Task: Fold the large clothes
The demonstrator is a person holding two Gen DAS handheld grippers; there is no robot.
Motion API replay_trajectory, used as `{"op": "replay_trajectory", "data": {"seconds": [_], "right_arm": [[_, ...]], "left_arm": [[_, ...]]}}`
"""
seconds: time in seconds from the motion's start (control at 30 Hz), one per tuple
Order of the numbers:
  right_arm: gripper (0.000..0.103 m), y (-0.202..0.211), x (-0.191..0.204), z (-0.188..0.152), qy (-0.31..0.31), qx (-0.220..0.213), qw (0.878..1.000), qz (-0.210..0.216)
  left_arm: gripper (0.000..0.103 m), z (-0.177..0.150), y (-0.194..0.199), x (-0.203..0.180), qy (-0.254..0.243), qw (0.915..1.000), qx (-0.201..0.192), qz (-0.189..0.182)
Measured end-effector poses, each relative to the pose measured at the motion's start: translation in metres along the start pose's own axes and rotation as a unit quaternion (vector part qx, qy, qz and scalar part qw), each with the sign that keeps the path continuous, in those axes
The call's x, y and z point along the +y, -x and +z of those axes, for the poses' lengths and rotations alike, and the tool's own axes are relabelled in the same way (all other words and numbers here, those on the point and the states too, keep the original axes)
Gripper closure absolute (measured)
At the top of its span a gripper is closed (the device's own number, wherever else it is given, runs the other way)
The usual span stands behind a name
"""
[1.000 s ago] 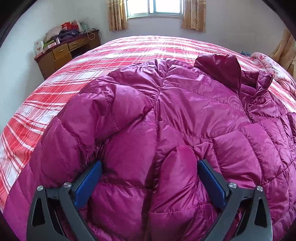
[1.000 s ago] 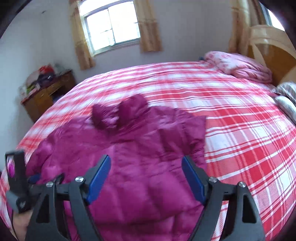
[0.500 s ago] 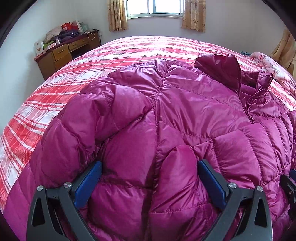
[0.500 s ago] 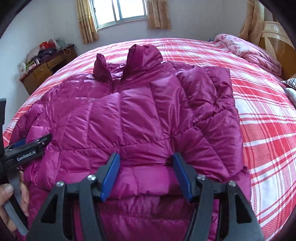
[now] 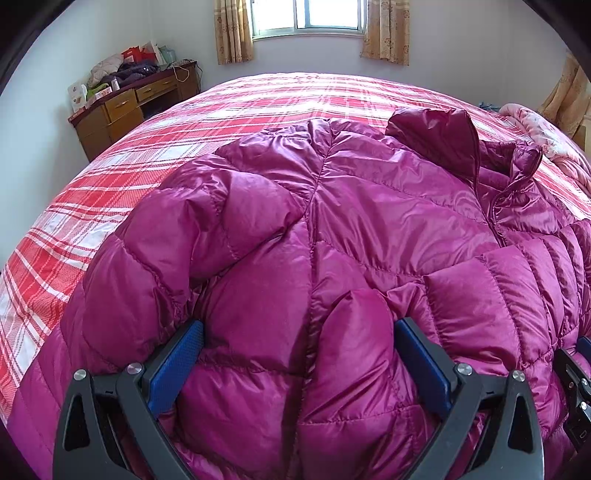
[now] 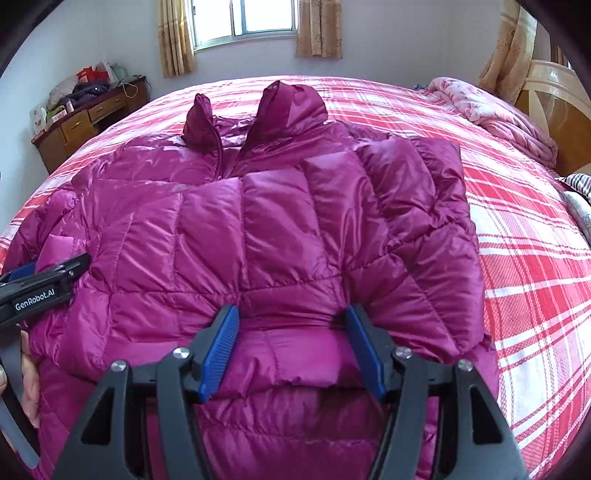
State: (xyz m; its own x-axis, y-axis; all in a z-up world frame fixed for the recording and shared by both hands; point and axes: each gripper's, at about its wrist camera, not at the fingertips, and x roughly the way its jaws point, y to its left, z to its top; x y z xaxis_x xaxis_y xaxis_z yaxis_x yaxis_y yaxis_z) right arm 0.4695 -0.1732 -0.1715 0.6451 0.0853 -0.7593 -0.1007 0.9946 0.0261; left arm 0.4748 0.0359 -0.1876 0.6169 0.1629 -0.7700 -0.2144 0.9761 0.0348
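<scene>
Left wrist view: magenta puffer jacket (image 5: 351, 229) spread over the red plaid bed (image 5: 155, 155), filling the centre through 3 o'clock. Left tongs (image 5: 299, 354) at 6 o'clock sit spread wide, a puffed ridge of jacket bulging between the blue pads (image 5: 177, 362); cannot tell if they squeeze it or just press down. Wooden desk (image 5: 122, 110) at 10 o'clock, window (image 5: 306, 14) at 12.

Right wrist view: jacket centred, collar (image 6: 258, 110) toward 12 o'clock, one sleeve folded across the front. Right tongs (image 6: 291, 350) at 6 o'clock clenched on a fold at the near edge, pads dug into the fabric. Left tongs' tip at 9 o'clock, touching the jacket. Pink quilt (image 6: 495, 110) at 2 o'clock.
</scene>
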Motion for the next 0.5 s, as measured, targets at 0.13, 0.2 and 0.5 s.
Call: {"op": "replay_trajectory", "data": {"seconds": [0.13, 0.2, 0.5], "right_arm": [[0.038, 0.0, -0.001, 0.0, -0.002, -0.001, 1.0, 0.002], [0.038, 0.001, 0.0, 0.0, -0.002, -0.002, 1.0, 0.002], [0.038, 0.001, -0.003, 0.0, -0.006, -0.006, 1.0, 0.006]], "left_arm": [[0.001, 0.0, 0.0, 0.0, -0.001, 1.0, 0.0, 0.001], [0.001, 0.001, 0.001, 0.0, -0.003, 1.0, 0.001, -0.003], [0.001, -0.022, 0.095, 0.081, -0.023, 0.9978, -0.062, 0.009]]}}
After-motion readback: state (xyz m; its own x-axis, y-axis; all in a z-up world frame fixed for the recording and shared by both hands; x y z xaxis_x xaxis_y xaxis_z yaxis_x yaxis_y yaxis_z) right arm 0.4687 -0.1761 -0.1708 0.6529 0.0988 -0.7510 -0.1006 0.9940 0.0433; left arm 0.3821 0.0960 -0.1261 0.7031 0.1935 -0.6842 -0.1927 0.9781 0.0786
